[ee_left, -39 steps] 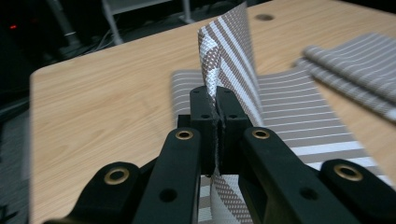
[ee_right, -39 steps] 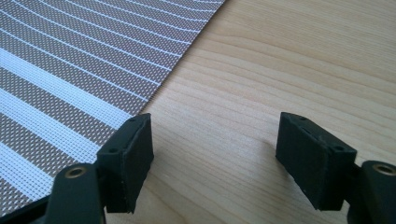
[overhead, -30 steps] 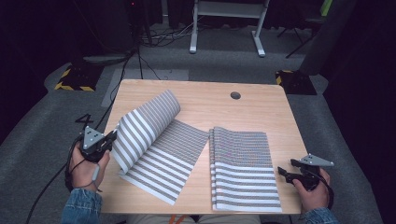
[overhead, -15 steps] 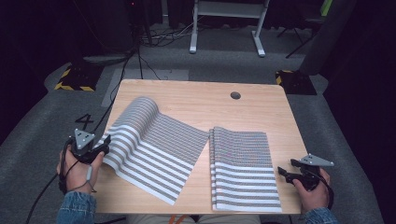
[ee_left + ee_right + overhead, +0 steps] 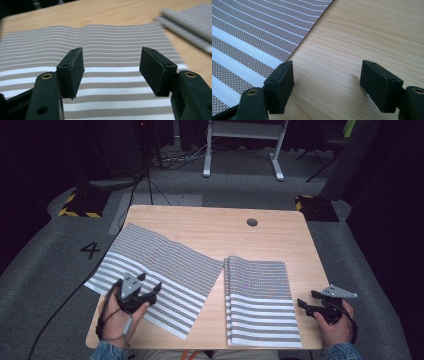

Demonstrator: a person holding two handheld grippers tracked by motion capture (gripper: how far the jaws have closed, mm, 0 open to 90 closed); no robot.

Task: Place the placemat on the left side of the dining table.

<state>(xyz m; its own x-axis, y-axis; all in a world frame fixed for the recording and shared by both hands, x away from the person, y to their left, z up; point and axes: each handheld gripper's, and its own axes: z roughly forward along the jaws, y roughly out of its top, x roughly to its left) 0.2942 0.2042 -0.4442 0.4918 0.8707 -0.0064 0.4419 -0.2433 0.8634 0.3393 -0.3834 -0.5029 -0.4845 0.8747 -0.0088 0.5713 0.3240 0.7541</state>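
Note:
A single grey-and-white striped placemat (image 5: 155,270) lies flat on the left half of the wooden table (image 5: 210,230), its left corner past the table's edge. A neat stack of the same placemats (image 5: 260,300) lies at the front right. My left gripper (image 5: 150,287) hovers over the near part of the single mat (image 5: 107,52), open with nothing between its jaws. My right gripper (image 5: 305,306) rests low at the table's front right corner, just right of the stack (image 5: 244,37), open over bare wood (image 5: 352,42).
A round cable hole (image 5: 252,222) sits near the table's far right. Grey carpet surrounds the table, with a white number 4 (image 5: 90,250) on the floor at left and a white desk frame (image 5: 245,145) behind. Cables trail on the left.
The single mat was curled up from its left side; now it lies spread flat. My left gripper has let go of it and moved right and nearer, over the mat. The right gripper stayed put.

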